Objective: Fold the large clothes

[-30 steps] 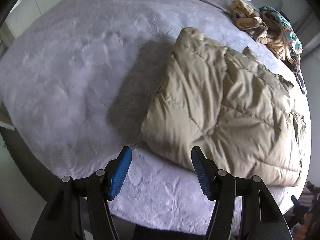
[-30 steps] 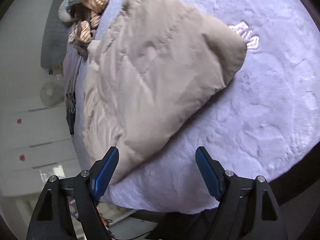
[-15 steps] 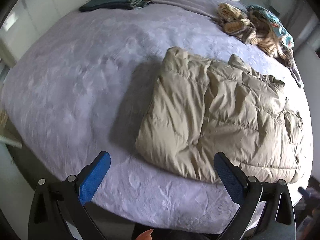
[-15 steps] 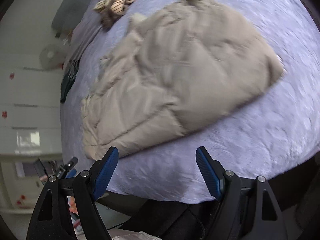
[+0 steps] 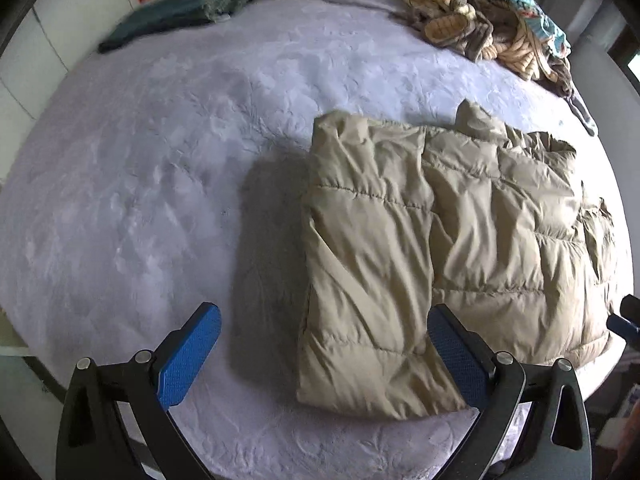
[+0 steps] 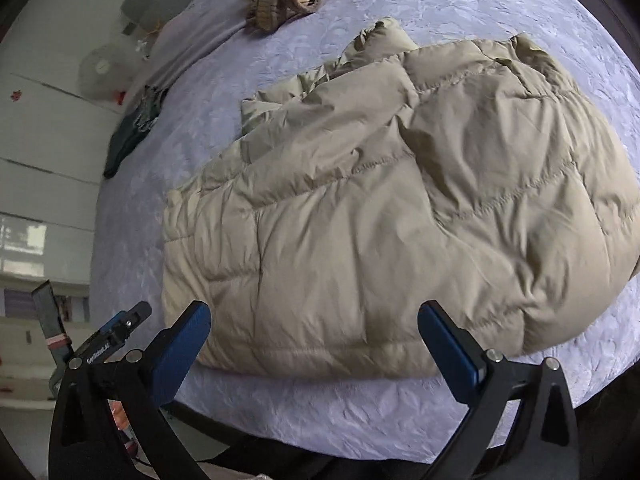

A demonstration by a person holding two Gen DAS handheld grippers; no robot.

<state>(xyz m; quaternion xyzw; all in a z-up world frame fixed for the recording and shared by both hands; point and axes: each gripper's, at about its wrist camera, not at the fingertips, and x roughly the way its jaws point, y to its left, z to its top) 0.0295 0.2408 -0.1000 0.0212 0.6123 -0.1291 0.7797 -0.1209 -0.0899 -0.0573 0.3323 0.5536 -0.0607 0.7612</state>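
here, folded jacket [image 5: 440,248] near bed edge [image 5: 360,452], both tools wide apart, bare bedspread [image 5: 140,180] leftward

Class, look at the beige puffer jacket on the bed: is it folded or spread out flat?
Folded. The jacket lies as a compact bundle on the bed, one layer doubled over another, no sleeves spread out.

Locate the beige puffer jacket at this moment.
The beige puffer jacket lies folded on the lavender bedspread, right of centre in the left wrist view, below the pile of clothes.
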